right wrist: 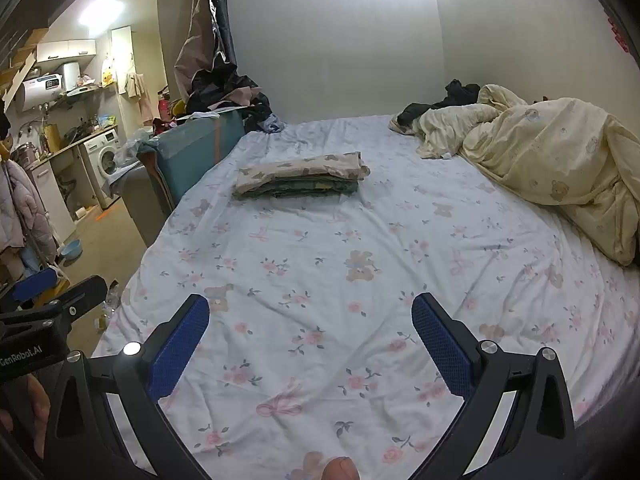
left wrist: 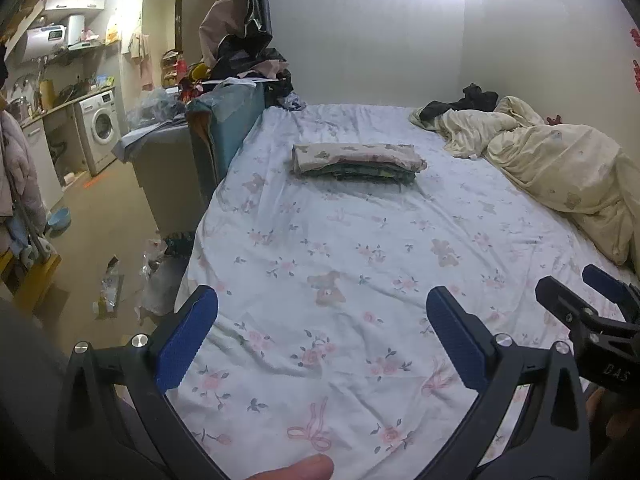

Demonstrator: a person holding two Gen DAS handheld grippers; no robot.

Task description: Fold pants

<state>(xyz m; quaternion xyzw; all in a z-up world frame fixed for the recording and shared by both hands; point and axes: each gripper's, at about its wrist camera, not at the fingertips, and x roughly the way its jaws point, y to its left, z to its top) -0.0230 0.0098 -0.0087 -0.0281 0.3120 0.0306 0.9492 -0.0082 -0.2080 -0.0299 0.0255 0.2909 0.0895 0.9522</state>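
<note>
A stack of folded pants (left wrist: pixel 356 162) lies on the floral bed sheet (left wrist: pixel 340 248) toward the far middle of the bed; it also shows in the right wrist view (right wrist: pixel 298 179). The top piece is cream with a bear print, darker green pieces lie under it. My left gripper (left wrist: pixel 322 304) is open and empty above the near part of the bed. My right gripper (right wrist: pixel 310 312) is open and empty beside it. The right gripper shows at the right edge of the left wrist view (left wrist: pixel 588 300), and the left gripper at the left edge of the right wrist view (right wrist: pixel 52 292).
A crumpled cream duvet (left wrist: pixel 560 168) with dark clothes (left wrist: pixel 468 102) fills the bed's far right. A teal box (left wrist: pixel 228 128) piled with clothes stands at the bed's left side. Beyond it are a washing machine (left wrist: pixel 100 128), a counter, and litter on the floor (left wrist: pixel 112 288).
</note>
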